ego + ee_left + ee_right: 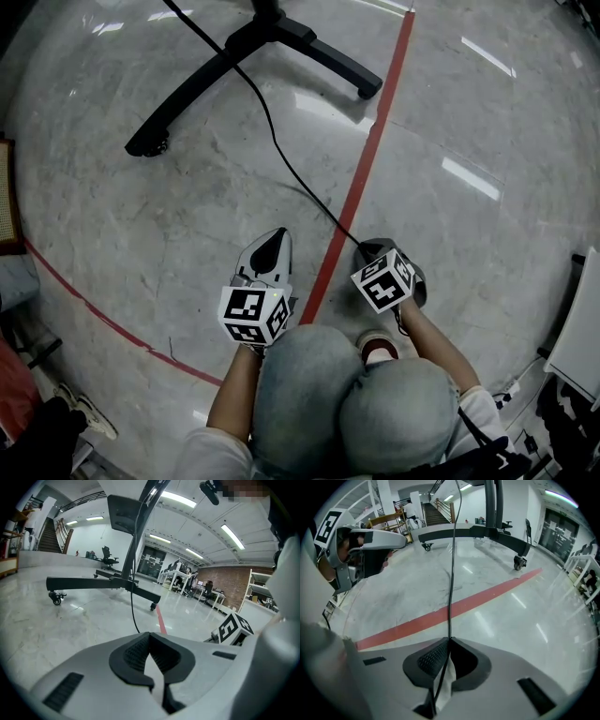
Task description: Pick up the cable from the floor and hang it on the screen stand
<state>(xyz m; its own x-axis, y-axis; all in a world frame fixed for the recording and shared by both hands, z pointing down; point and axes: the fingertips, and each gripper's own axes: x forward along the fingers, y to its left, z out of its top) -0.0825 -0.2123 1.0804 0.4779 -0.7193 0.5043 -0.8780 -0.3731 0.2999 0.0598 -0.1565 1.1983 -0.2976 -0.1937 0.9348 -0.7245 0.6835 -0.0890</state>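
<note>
The right gripper pinches the black cable at the edge of the red floor line. The left gripper hovers beside it, jaws together and empty. Bare marble floor stretches to the stand base.

- left gripper held low, tilted down a bit, jaws together with nothing in them
- right gripper pointing steeply down, jaws pinched on the cable
- bare forearms either side of bent knees

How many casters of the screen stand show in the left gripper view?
2: one caster at the long leg's left end, another at the shorter leg's tip, mid-picture. More may be hidden.
</note>
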